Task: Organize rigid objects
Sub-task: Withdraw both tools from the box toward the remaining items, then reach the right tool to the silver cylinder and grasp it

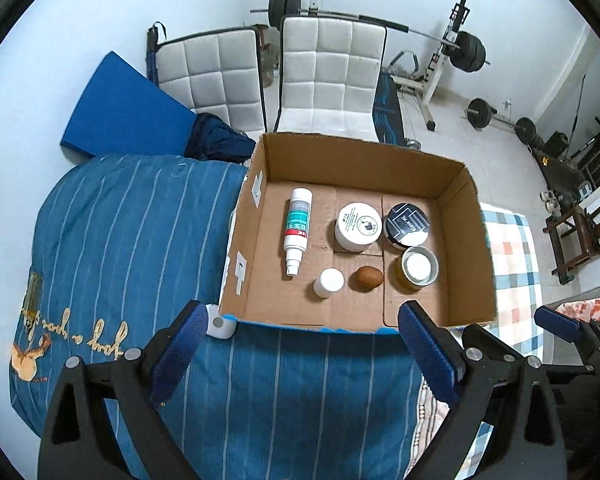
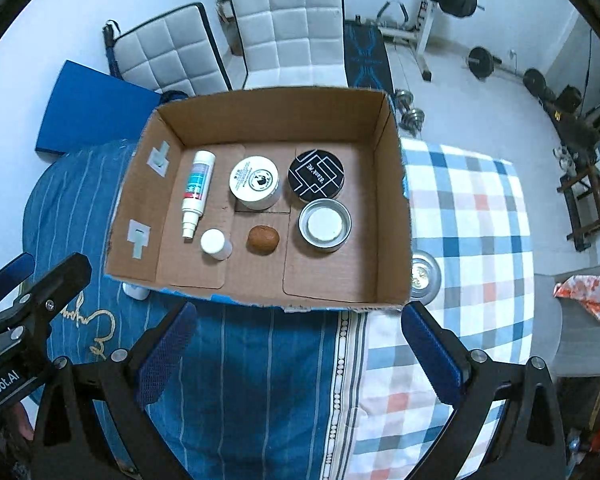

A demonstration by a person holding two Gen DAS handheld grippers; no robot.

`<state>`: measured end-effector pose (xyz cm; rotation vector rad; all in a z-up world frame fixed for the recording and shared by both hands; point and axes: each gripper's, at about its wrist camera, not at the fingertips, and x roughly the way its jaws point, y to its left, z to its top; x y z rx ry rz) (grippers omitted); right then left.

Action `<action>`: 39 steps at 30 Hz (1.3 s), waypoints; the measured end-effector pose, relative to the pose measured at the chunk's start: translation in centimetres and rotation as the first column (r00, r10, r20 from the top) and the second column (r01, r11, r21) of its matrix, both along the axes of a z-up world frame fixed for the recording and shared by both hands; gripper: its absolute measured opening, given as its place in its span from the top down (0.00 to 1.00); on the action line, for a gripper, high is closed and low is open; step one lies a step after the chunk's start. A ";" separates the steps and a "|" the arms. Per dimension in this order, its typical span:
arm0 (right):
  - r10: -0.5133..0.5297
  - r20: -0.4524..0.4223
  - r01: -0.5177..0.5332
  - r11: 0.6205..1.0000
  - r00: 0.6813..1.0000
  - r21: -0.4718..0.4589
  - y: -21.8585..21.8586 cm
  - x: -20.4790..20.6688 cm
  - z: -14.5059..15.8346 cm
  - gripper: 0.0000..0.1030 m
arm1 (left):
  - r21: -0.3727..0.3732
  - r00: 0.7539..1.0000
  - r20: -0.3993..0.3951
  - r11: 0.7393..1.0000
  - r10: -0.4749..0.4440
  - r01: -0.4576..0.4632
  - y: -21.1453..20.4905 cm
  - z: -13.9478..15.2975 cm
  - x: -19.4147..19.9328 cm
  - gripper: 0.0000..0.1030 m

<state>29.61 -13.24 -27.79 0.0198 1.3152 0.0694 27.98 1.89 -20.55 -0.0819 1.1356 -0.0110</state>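
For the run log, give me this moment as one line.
left gripper: open, empty | right gripper: open, empty | box: six items inside | spray bottle: lying flat | small tin: outside box

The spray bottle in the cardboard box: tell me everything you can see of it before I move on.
The spray bottle is a slim white cylinder, plastic by the look, with a teal and red label band and a stepped narrow nozzle end. It lies on its side on the floor of the cardboard box, in the left part, nozzle pointing toward the near wall. A small white bottle stands just beside the nozzle; whether they touch is unclear. Neither claw is near it.
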 end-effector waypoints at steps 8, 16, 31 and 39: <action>-0.060 0.034 0.058 0.996 0.998 0.073 -4.0 -2.9 1.2 0.00 | 0.005 1.000 0.028 1.000 -0.015 0.015 -2.5 1.4 -2.1 0.05; -0.172 -0.171 0.177 0.984 0.970 0.014 -13.7 -1.7 -7.0 0.00 | 0.027 0.998 -0.051 0.999 0.043 -0.042 -6.8 -4.4 -0.9 0.05; -0.467 -0.384 0.569 0.793 0.797 0.216 -21.2 3.8 -19.2 0.02 | 0.143 0.967 -0.048 0.960 0.251 -0.242 -5.9 -8.9 1.1 0.05; -0.503 -0.466 0.659 0.701 0.728 0.273 -22.5 4.4 -22.0 0.10 | 0.108 0.953 -0.046 0.949 0.301 -0.295 -3.9 -8.9 0.5 0.05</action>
